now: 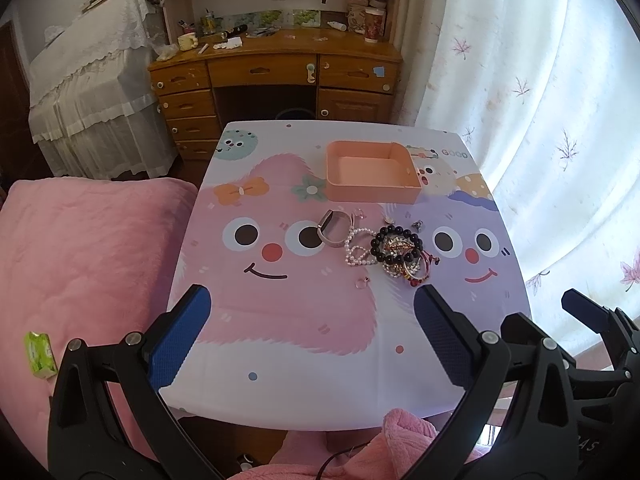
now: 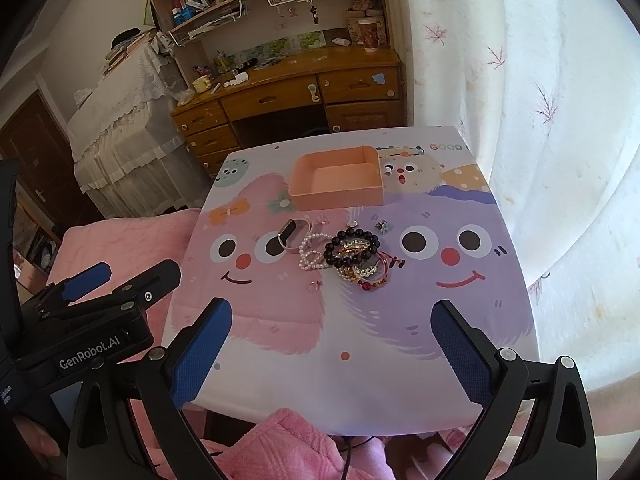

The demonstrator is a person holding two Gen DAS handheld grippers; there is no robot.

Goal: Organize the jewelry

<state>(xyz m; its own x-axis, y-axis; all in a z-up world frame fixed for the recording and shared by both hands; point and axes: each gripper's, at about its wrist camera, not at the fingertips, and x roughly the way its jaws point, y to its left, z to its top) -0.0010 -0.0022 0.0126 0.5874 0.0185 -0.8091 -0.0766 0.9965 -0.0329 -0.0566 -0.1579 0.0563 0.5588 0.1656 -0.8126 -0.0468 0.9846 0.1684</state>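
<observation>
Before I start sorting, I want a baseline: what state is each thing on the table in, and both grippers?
Pink tray: empty, open top, upright on the table.
Black bead bracelet: on the table, in the jewelry pile, outside the tray.
Pearl bracelet: on the table, touching the pile.
Silver bangle: standing on its edge, left of the pile.
Left gripper: jaws open, holding nothing.
Right gripper: jaws open, holding nothing.

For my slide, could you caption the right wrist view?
Open right gripper faces jewelry pile before empty pink tray.
</observation>
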